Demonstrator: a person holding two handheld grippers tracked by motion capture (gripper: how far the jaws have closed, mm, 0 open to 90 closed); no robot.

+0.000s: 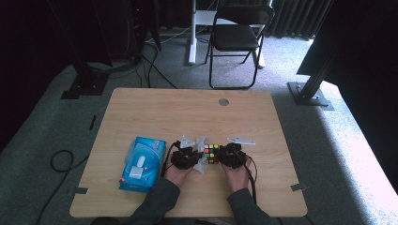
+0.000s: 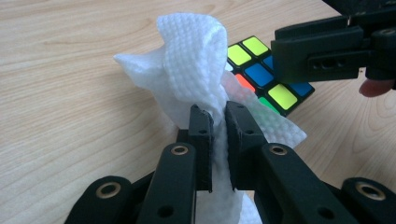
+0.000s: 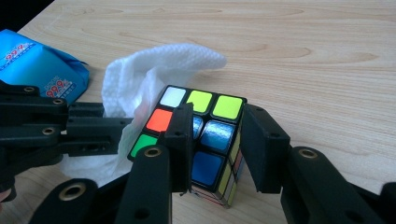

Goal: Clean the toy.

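Observation:
A colour-stickered puzzle cube [image 1: 212,153] sits near the table's front edge, between my two grippers. My right gripper [image 3: 217,121] is shut on the cube [image 3: 217,133]: one jaw lies across its blue face and the other presses its right side. My left gripper [image 2: 219,114] is shut on a crumpled white wipe [image 2: 194,60], which stands up from the jaws and touches the cube [image 2: 261,79] on its left side. In the high view the left gripper [image 1: 198,159] and right gripper [image 1: 219,154] face each other across the cube.
A blue pack of wipes [image 1: 143,163] lies on the wooden table [image 1: 187,112] left of my left hand. A small round hole [image 1: 224,101] marks the table's far side. A folding chair [image 1: 237,33] stands on the carpet beyond it.

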